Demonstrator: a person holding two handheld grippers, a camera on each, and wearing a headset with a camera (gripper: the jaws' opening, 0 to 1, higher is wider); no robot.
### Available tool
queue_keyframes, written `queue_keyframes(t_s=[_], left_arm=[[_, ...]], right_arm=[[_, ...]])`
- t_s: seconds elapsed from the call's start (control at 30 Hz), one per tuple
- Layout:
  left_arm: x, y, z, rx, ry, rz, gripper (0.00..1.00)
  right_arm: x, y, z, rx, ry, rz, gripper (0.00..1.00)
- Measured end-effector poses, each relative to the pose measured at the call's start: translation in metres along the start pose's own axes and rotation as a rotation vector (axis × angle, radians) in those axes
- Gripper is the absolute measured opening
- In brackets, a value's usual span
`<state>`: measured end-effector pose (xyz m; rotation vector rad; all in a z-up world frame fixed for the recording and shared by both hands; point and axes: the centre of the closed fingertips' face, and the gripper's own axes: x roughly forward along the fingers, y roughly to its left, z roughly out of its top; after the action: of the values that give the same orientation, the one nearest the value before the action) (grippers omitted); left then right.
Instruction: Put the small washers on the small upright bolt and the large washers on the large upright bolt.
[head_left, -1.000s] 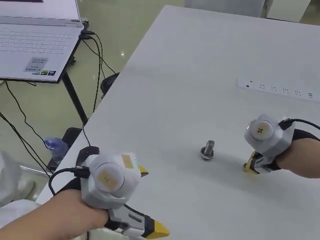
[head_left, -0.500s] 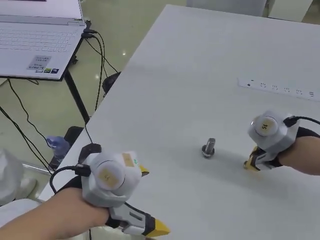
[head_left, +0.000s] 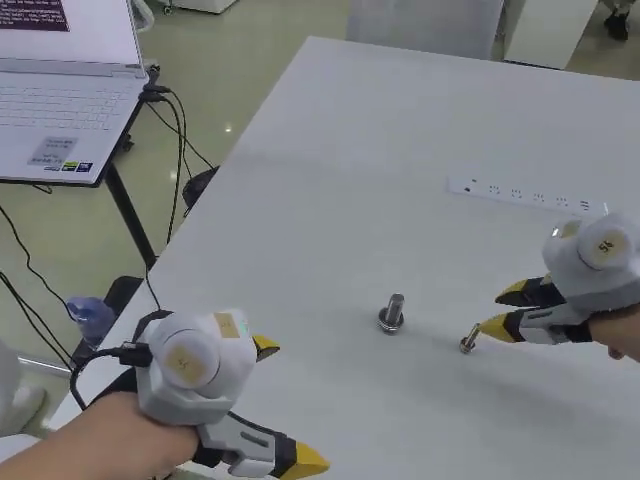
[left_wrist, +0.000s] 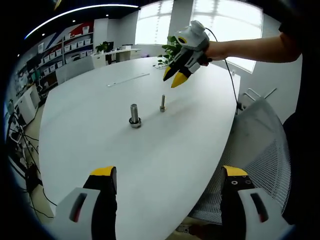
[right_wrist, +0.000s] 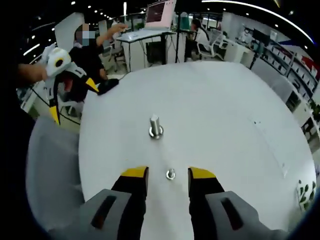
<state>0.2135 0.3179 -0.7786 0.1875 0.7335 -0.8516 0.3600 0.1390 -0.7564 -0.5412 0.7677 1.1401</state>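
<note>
Spanning most of the head view, a white table (head_left: 400, 150) is seen, with an open laptop (head_left: 60, 110) set on a separate stand off its left edge. A white power strip (head_left: 525, 195) is laid flat towards the table's far right side.

The left gripper (head_left: 287, 404) is held at the near left edge of the table, well apart from both bolts. In the left gripper view its jaws are spread wide, and nothing is held between them.

The right gripper (head_left: 500, 310) is held low over the right part of the table, pointing left. Its jaws are parted by a moderate gap and nothing is gripped. In the right gripper view the small bolt (right_wrist: 170, 174) is seen in the gap between the yellow tips, with space on either side.

The large bolt (head_left: 391, 313) is stood upright near the middle of the table. Metal is seen widening at its base, but whether that is the bolt head or washers cannot be told.

The small bolt (head_left: 469, 340) is stood to the right of the large bolt and near it, just beside the right gripper's tips.
</note>
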Motion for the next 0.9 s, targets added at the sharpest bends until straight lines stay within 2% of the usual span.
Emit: queue_keyframes(t_s=[0.07,0.17,0.27,0.3,0.33,0.5,0.67,0.8,0.9], left_arm=[[-0.001,0.001,0.006,0.0,-0.016,0.007,0.87],[-0.002,0.001,0.016,-0.011,-0.05,0.013,0.88],[-0.004,0.001,0.026,-0.029,-0.083,0.015,0.89],[-0.004,0.0,0.032,-0.037,-0.106,0.011,0.89],[-0.004,0.0,0.037,-0.048,-0.124,0.008,0.89],[-0.005,-0.002,0.051,-0.068,-0.17,0.014,0.9],[-0.007,-0.008,0.059,-0.076,-0.197,0.022,0.95],[-0.007,-0.014,0.06,-0.069,-0.187,0.027,0.95],[-0.008,-0.017,0.061,-0.075,-0.188,0.031,0.94]], right_arm=[[-0.017,0.008,0.005,0.077,-0.088,0.013,0.36],[-0.045,0.014,0.007,0.133,-0.199,-0.005,0.39],[-0.063,0.019,0.002,0.175,-0.257,-0.016,0.44],[-0.07,0.024,-0.001,0.213,-0.279,-0.012,0.45],[-0.076,0.03,-0.004,0.219,-0.296,-0.01,0.47],[-0.098,0.049,-0.014,0.228,-0.368,-0.039,0.59],[-0.107,0.065,-0.026,0.269,-0.412,-0.059,0.78],[-0.111,0.076,-0.036,0.289,-0.417,-0.053,0.79],[-0.114,0.081,-0.037,0.305,-0.433,-0.051,0.8]])
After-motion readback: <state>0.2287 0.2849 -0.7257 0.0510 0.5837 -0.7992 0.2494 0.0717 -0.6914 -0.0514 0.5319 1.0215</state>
